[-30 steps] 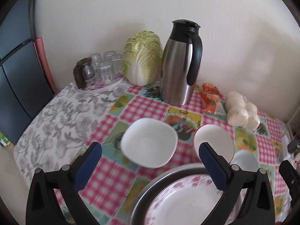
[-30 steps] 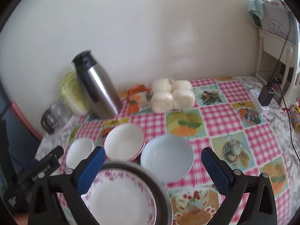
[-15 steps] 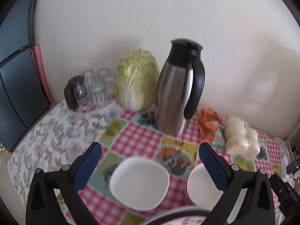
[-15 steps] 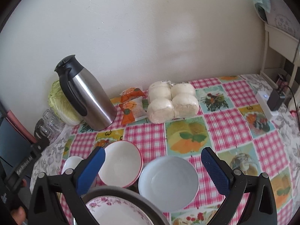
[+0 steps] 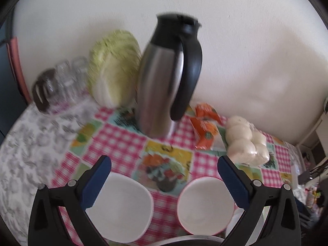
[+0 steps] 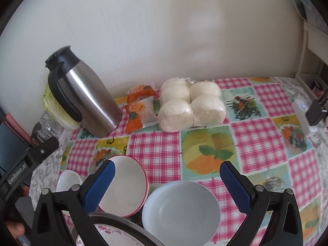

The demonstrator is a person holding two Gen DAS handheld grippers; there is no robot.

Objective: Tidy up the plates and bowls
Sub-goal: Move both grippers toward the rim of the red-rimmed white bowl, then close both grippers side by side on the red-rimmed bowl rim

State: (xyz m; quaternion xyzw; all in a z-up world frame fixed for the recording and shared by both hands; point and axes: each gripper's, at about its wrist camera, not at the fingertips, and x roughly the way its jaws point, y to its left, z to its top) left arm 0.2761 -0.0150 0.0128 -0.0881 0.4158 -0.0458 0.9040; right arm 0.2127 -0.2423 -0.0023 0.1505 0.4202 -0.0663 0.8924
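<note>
On the checked tabletop (image 6: pixel 256 135), both tools hang wide open, holding nothing. Under the left tool (image 5: pixel 164 181) sit a square white bowl (image 5: pixel 121 207) at 7 o'clock and a red-rimmed bowl (image 5: pixel 205 205) at 5. Under the right tool (image 6: pixel 167 182), a pale bowl (image 6: pixel 180 209) touches the red-rimmed one; a flowered plate (image 6: pixel 110 238) lies at 7.

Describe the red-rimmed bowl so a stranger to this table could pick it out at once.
Find the tall steel jug standing by the wall on the checked tablecloth, then come straight toward the near edge. There three dishes lie in a row: a small white squarish dish, the red-rimmed bowl and a pale blue bowl. Yours is the middle one, white inside, the only one with a thin red line round its rim.
</note>
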